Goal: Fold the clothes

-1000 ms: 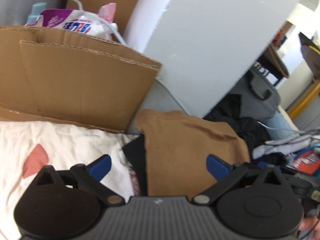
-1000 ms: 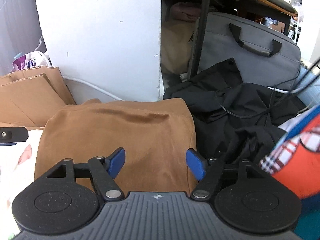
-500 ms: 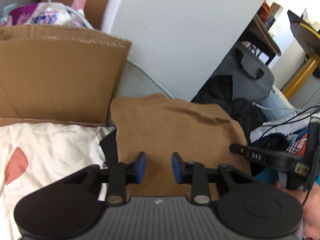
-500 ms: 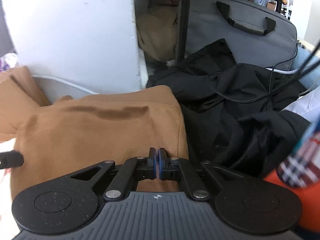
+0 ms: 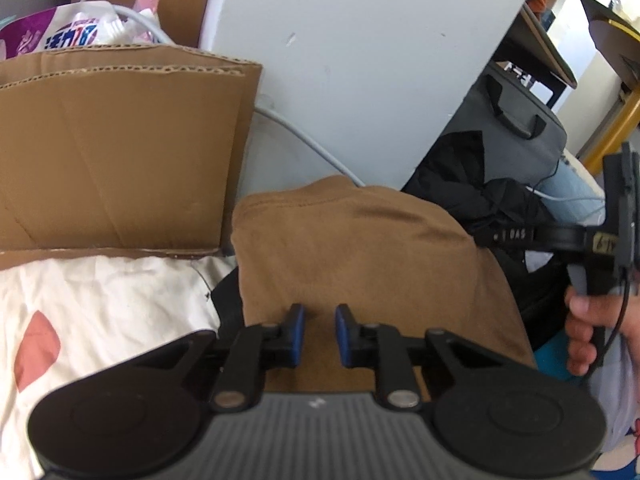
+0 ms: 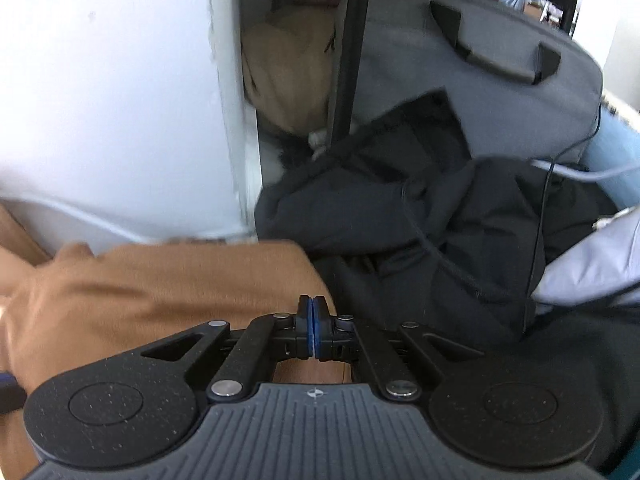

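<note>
The brown garment (image 5: 360,256) lies folded in front of me, on a white sheet with a pink patch (image 5: 92,312) and just beside a black jacket (image 6: 420,216) on its right. My left gripper (image 5: 320,330) tilts down over the garment's near edge; its blue-padded jaws are closing with a narrow gap left, cloth lying under that gap, and I cannot tell whether the pads press on it. My right gripper (image 6: 313,326) also tilts down, at the garment's right near corner, its jaws pressed together; whether cloth is caught between them I cannot tell. In the left view a hand (image 5: 588,332) grips the right gripper's handle. Behind the garment stands a white panel (image 5: 360,64) with a grey cable (image 5: 304,140) along its foot, left of that a cardboard box (image 5: 120,160) holding a purple and white packet (image 5: 72,36) whose blue lettering is too skewed to read. A grey bag with black handles (image 6: 480,64) leans behind the jacket.
</note>
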Demonstrator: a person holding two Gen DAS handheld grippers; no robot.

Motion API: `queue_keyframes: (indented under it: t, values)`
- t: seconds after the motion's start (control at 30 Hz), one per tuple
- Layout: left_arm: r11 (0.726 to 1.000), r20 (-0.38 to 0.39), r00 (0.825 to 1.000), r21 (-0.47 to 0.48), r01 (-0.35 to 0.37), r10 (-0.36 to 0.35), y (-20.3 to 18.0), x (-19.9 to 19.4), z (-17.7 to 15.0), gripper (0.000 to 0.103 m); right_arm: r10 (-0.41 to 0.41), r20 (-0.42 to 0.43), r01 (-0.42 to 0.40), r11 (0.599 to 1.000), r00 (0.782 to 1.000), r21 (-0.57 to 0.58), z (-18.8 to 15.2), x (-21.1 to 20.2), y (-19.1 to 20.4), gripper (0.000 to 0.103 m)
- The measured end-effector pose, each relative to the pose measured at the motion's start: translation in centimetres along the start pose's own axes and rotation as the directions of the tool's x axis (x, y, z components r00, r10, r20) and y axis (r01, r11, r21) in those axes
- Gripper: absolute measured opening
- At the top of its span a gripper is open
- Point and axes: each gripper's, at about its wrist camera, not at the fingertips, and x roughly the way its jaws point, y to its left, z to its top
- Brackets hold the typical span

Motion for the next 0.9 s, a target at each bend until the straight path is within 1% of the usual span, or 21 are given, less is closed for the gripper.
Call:
queue_keyframes:
  t: [0.07,0.13,0.2,0.33,0.43,0.5,0.57,0.63,0.73,0.83,0.9]
  values:
    - [1.0,0.015,1.0,0.009,-0.002,0.002,-0.1,-0.7,-0.2,0.019,0.01,0.021,-0.009,1.0,1.0,-0.015,0.5,-1.0,0.2,0.004]
    - [1.0,0.026,1.0,0.006,0.0,0.0,0.0,-1.3,-0.5,0.02,0.024,0.058,-0.02,0.997,0.998,-0.072,0.0,-2.9,0.6,0.004]
    - [1.0,0.031,1.0,-0.001,0.004,-0.004,0.1,-1.8,-0.9,0.02,0.042,0.076,-0.033,0.993,0.996,-0.115,-1.1,-4.3,0.7,0.003]
    - [1.0,0.034,0.999,0.001,0.007,-0.007,0.2,-2.6,-1.7,0.02,0.058,0.07,-0.047,0.987,0.996,-0.155,-3.6,-5.7,0.7,0.003]
    - [1.0,0.028,1.0,0.005,0.01,-0.01,0.1,-3.0,-2.3,0.02,0.044,0.059,-0.032,0.983,0.997,-0.183,-5.3,-6.1,0.8,0.003]
    - [1.0,0.025,1.0,0.004,0.015,-0.015,0.1,-3.2,-2.7,0.02,0.029,0.047,-0.02,0.983,0.998,-0.182,-6.3,-6.1,0.6,0.003]
    - [1.0,0.026,0.999,0.006,0.021,-0.021,0.1,-3.4,-3.2,0.028,0.01,0.035,-0.004,0.984,0.999,-0.18,-7.2,-5.9,0.2,0.002]
    - [1.0,0.028,0.999,0.0,0.023,-0.023,0.1,-3.6,-3.8,0.034,-0.011,0.03,0.016,0.979,0.999,-0.202,-7.9,-6.0,0.2,0.003]
    - [1.0,0.018,1.0,-0.007,0.019,-0.019,0.3,-3.9,-5.0,0.036,-0.034,0.03,0.04,0.97,0.999,-0.238,-8.9,-6.3,0.2,0.004]
    - [1.0,-0.001,1.0,-0.009,0.006,-0.006,0.5,-4.0,-6.2,0.044,-0.056,0.024,0.061,0.968,0.998,-0.242,-9.8,-6.7,0.0,0.005]
    - [1.0,-0.017,1.0,-0.019,0.002,-0.003,0.9,-4.1,-7.2,0.044,-0.063,0.022,0.067,0.969,0.998,-0.238,-10.4,-7.0,-0.2,0.005]
